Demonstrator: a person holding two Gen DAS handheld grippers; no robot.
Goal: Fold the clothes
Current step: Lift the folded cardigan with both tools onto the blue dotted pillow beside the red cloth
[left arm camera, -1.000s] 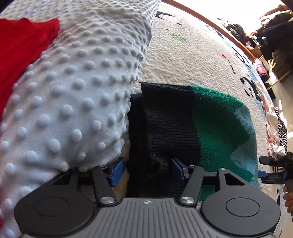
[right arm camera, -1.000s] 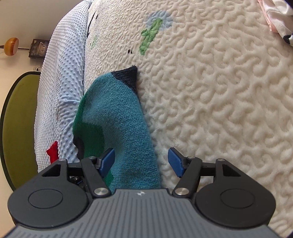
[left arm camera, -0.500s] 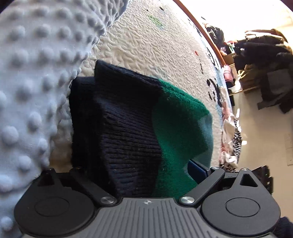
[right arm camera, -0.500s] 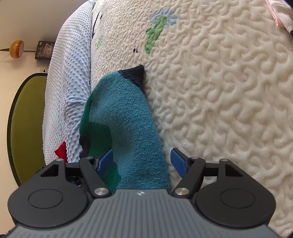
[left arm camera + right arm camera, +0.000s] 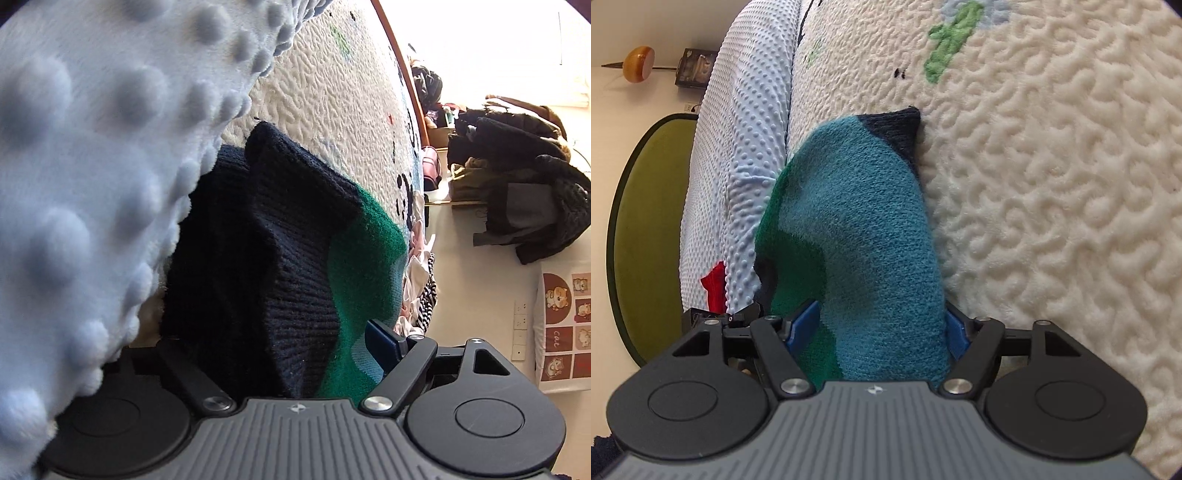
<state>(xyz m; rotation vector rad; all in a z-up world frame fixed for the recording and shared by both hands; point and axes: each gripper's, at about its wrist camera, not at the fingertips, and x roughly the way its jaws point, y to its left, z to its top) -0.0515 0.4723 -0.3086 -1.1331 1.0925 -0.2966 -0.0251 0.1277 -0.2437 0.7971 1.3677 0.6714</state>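
The sweater [image 5: 864,236] lies folded on the bed [image 5: 1052,184], its long axis running between both grippers. Left gripper [image 5: 273,343], jaws just narrowing, straddles the navy end; right gripper [image 5: 879,328], jaws closing, brackets the teal end.

Left wrist camera: mounted behind the left gripper [image 5: 275,345], very near the folded sweater [image 5: 295,266], facing across the cream bedspread [image 5: 332,103] toward clutter at 2 o'clock. Right wrist camera: behind the right gripper [image 5: 877,326], equally near, facing the dotted blue blanket [image 5: 738,147] at 10 o'clock. Both views share sweater, bedspread, blanket.
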